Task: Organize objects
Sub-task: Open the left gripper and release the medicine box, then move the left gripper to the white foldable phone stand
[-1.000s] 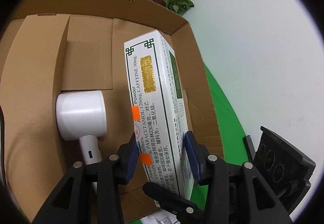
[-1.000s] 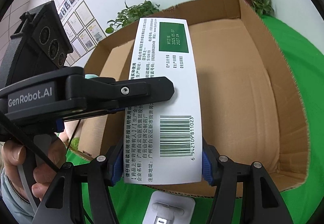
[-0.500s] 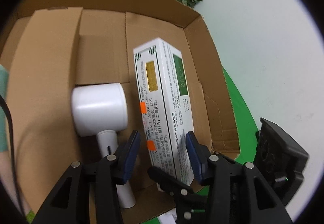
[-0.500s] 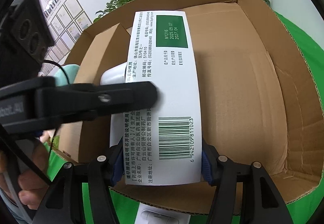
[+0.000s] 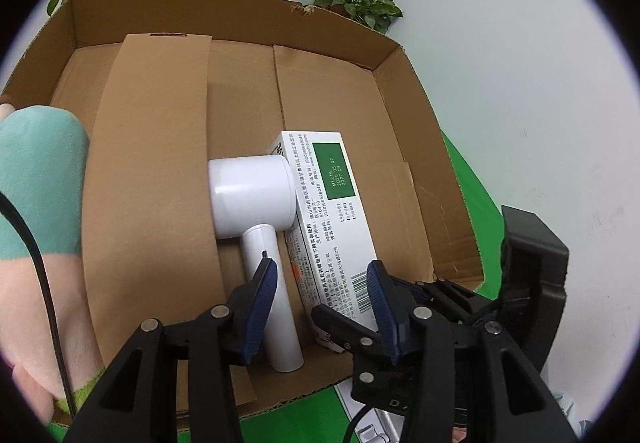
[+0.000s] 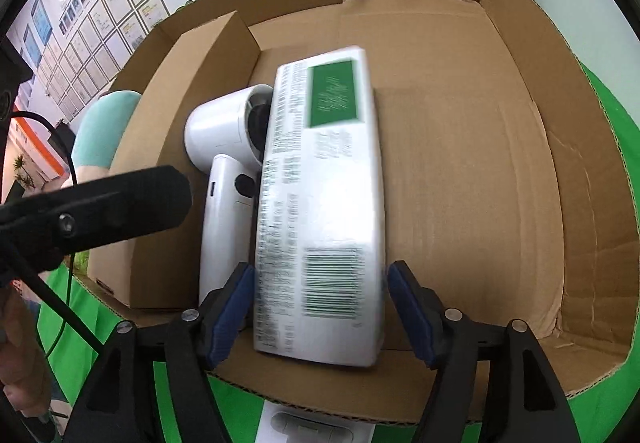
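The right gripper [image 6: 320,307] has just spread its jaws, so the medicine box [image 6: 320,203] lies released mid-frame beside the hair dryer [image 6: 228,179] in the cardboard box [image 6: 520,163]; the left gripper [image 5: 320,303] hangs spread, empty.

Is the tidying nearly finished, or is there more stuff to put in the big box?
Done: the white hair dryer lies in the cardboard box. In hand: the medicine box sits beside it, between the right gripper pads, whose jaws have just been opening with gaps both sides. The left gripper holds nothing. Left: I can't see what else waits outside.
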`<state>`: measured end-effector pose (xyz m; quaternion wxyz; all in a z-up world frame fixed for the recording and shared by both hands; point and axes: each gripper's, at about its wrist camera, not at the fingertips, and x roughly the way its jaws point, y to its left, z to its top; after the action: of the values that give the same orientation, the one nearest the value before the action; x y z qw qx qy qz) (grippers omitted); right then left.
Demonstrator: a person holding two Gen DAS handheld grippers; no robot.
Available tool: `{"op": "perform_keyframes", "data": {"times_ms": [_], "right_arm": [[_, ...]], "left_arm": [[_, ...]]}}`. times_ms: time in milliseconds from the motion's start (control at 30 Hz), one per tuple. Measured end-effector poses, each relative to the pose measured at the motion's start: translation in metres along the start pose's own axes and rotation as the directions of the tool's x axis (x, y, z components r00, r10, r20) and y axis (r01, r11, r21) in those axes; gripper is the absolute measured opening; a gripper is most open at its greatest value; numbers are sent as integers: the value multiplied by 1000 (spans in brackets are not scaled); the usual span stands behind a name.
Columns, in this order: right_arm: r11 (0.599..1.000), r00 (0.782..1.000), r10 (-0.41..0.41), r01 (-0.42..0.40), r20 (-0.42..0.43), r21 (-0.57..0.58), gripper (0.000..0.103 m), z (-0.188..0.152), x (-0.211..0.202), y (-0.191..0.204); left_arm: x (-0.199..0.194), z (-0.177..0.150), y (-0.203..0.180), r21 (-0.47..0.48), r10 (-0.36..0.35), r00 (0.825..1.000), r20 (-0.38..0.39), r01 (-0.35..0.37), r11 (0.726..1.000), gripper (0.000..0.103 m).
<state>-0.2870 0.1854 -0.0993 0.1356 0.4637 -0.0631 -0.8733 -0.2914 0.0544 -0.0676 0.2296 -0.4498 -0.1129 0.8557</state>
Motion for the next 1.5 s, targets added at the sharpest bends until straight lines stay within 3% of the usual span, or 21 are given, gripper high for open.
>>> {"op": "perform_keyframes", "data": {"times_ms": [200, 300, 367, 467, 633, 733, 867, 1067, 1167, 1267, 1367, 1500], "right_arm": [[1000, 999, -19, 20, 34, -19, 74, -12, -26, -4], [999, 996, -36, 38, 81, -22, 88, -12, -46, -11], [999, 991, -38, 42, 130, -31, 103, -22, -66, -9], [998, 982, -29, 40, 187, -52, 102, -33, -90, -3], [993, 970, -38, 63, 242, -98, 102, -54, -118, 9], [992, 968, -40, 68, 249, -105, 102, -67, -128, 11], [992, 973, -15, 43, 229, -118, 102, -79, -128, 18], [988, 981, 88, -64, 170, -138, 102, -100, -128, 31], [983, 979, 163, -149, 126, -110, 102, -112, -125, 28], [980, 978, 187, -179, 95, -87, 102, -127, -123, 19], [981, 980, 184, -180, 72, -67, 102, -139, -121, 8], [993, 992, 117, -115, 46, -37, 102, -144, -112, -1]], "left_arm": [[1, 3, -2, -12, 9, 999, 31, -9, 1000, 45], [3, 8, -6, -4, 29, 998, 56, -29, 1000, 45], [-3, 5, -8, 0, 38, 996, 75, -38, 999, 49], [-16, -3, -16, 26, 65, 989, 131, -69, 997, 58], [-42, -20, -31, 82, 130, 954, 272, -157, 984, 79], [-54, -28, -38, 100, 161, 928, 335, -204, 974, 79], [-63, -35, -42, 106, 177, 921, 348, -226, 968, 79], [-70, -50, -43, 121, 197, 927, 320, -246, 962, 79], [-68, -61, -35, 114, 185, 944, 274, -223, 968, 79], [-61, -70, -24, 93, 165, 958, 234, -191, 977, 79], [-63, -84, -15, 70, 135, 970, 201, -151, 986, 79], [-58, -98, -14, 59, 101, 980, 170, -112, 992, 79]]}}
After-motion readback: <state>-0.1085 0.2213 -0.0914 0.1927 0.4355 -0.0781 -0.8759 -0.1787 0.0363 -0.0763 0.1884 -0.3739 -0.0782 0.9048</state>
